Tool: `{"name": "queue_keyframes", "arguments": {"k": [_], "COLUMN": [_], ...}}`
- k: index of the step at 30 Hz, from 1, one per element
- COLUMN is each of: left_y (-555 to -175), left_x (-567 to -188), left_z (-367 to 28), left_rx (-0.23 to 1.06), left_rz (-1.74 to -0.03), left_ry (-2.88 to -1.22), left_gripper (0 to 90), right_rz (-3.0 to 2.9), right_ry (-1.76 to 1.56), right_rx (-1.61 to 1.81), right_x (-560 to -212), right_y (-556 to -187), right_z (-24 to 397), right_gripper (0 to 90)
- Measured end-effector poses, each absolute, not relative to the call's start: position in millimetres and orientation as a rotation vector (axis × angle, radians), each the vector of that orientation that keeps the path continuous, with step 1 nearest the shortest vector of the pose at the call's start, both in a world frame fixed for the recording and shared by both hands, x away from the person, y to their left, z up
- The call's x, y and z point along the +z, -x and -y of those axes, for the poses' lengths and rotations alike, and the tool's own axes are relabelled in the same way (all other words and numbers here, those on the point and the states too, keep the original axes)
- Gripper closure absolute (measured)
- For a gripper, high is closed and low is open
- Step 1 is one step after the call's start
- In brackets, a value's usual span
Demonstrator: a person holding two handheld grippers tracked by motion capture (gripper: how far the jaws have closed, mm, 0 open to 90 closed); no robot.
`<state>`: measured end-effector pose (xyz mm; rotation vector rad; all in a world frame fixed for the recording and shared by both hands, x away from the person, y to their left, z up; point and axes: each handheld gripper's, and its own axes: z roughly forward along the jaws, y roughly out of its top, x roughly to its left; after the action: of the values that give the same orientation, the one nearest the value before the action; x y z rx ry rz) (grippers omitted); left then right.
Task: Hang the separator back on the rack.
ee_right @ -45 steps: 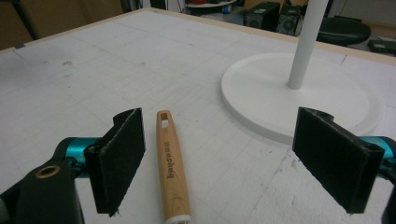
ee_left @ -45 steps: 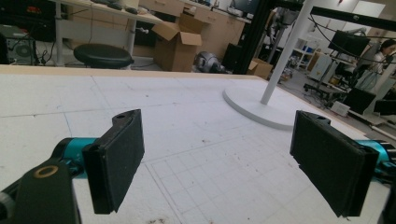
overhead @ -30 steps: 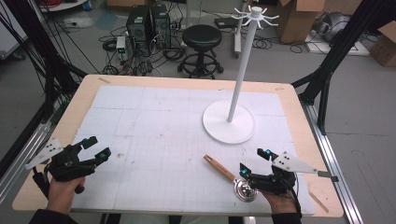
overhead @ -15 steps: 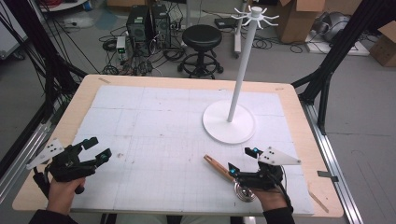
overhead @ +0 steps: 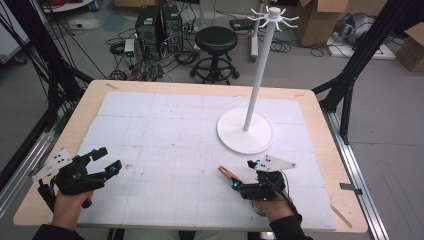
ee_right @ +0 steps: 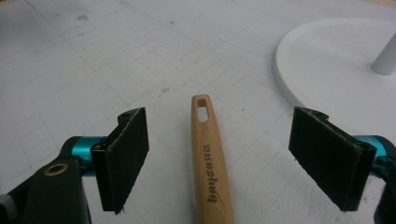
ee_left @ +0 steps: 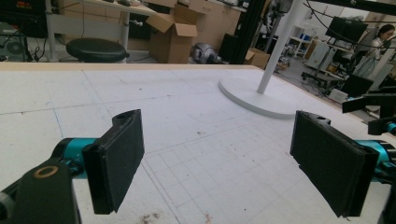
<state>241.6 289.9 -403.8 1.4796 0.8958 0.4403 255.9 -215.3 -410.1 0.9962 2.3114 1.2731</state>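
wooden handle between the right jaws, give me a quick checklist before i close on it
1. Right gripper open wide enough: ok, both jaws stand well apart.
2. Wooden handle centred between the jaws: ok, it lies about midway, touching neither.
3. Handle lying flat on the white mat: ok.
4. Handle's far end and hanging slot free of the white stand base: ok, a gap shows.
5. Utensil's metal end under the hand: cannot tell, mostly hidden in the high view.
6. Left gripper out of the way: ok, open, at the table's far left.
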Motion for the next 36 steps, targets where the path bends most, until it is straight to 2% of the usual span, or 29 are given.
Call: {"name": "queue_keyframes", "arguments": {"k": [9,25,36], "left_y": [-242,-242,-242], "left_x": [-404,-405,-405], "left_z": [-290,-289,-289], "left_rx": [0.438,0.431,0.429], "left_rz": [-0.898,-0.896,-0.896], "left_ry": [-1.480,-1.486,-1.487], "left_gripper": [18.1,18.1,18.1], "right_rz": [-2.414,-2.525,-2.535], "right_ry": [-1.014,-0.949,-0.923], "right_rx": [1.136,1.010,0.961], "right_x": [-426,-435,-438], "right_y": [-268,-274,-275], "right_z": [204,193,189], "right_gripper": [26.1,50.2,57.4]}}
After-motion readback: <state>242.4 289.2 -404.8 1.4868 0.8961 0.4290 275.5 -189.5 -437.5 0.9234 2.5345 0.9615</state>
